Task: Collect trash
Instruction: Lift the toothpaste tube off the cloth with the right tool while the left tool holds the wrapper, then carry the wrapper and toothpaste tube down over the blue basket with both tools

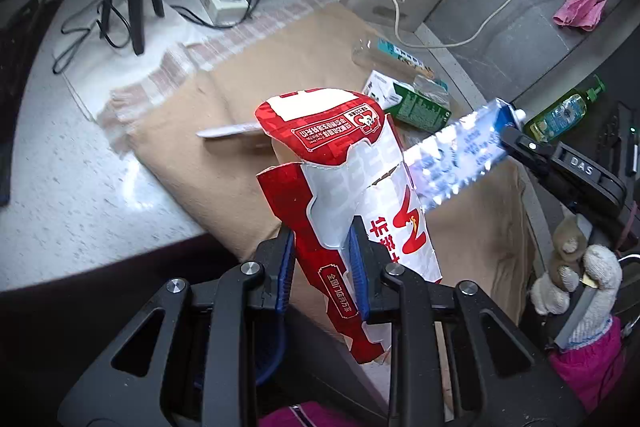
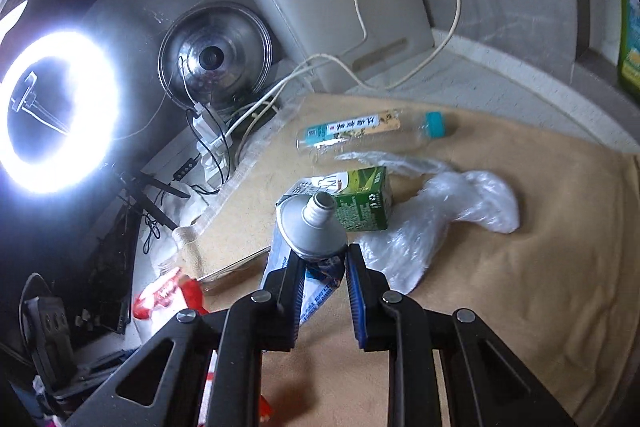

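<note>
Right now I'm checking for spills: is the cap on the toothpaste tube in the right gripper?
No. The toothpaste tube in the right gripper shows a bare, open threaded nozzle with no cap.

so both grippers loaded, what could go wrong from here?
1. The left gripper pinches only one torn edge of the red paper bag; it could rip or slip.
2. The toothpaste tube in the right gripper has no cap and might ooze.
3. The bag and tube nearly touch and may snag.

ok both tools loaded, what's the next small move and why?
Probably carry both off the cloth to a bin, none in view. The left tool is shut on the red paper bag, the right tool on the toothpaste tube, both clear of the tan cloth.
</note>
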